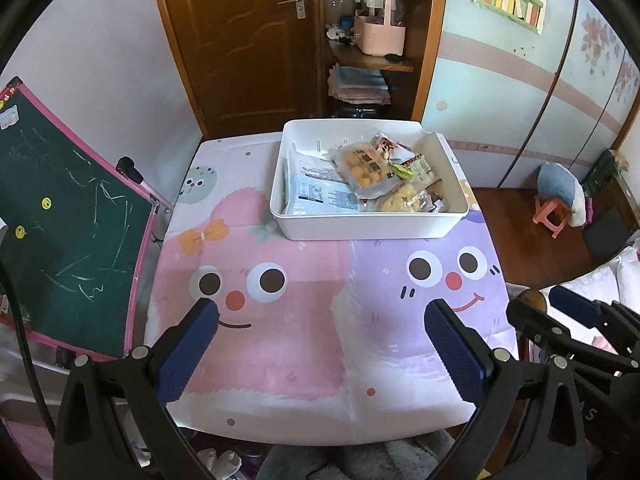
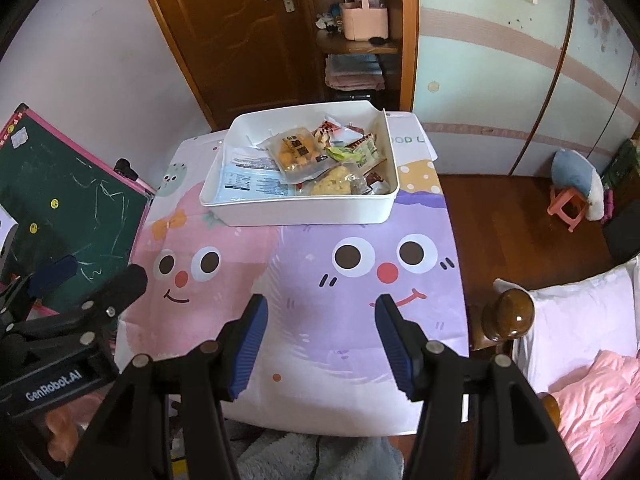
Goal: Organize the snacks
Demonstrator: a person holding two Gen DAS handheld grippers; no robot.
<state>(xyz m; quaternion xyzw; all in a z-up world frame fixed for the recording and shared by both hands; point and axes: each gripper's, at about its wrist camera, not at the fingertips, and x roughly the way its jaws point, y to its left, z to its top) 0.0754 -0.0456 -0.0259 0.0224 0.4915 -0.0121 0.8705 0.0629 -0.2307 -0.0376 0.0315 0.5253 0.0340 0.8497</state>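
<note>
A white bin (image 1: 360,230) (image 2: 280,212) stands at the far side of the table and holds several snack packets. On top lies a clear pack of yellow-orange puffs (image 1: 362,168) (image 2: 298,154), with a flat white and blue packet (image 1: 316,192) (image 2: 250,178) at the left. My left gripper (image 1: 320,312) is open and empty above the near part of the cartoon tablecloth (image 1: 280,340). My right gripper (image 2: 320,308) is open and empty over the tablecloth's (image 2: 340,344) purple face. It also shows in the left wrist view (image 1: 560,308).
A green chalkboard with a pink frame (image 1: 60,220) (image 2: 60,208) leans at the table's left. A wooden bedpost (image 2: 508,314) and a bed with pink bedding (image 2: 592,380) are at the right. A door, shelves and a wardrobe stand behind the table.
</note>
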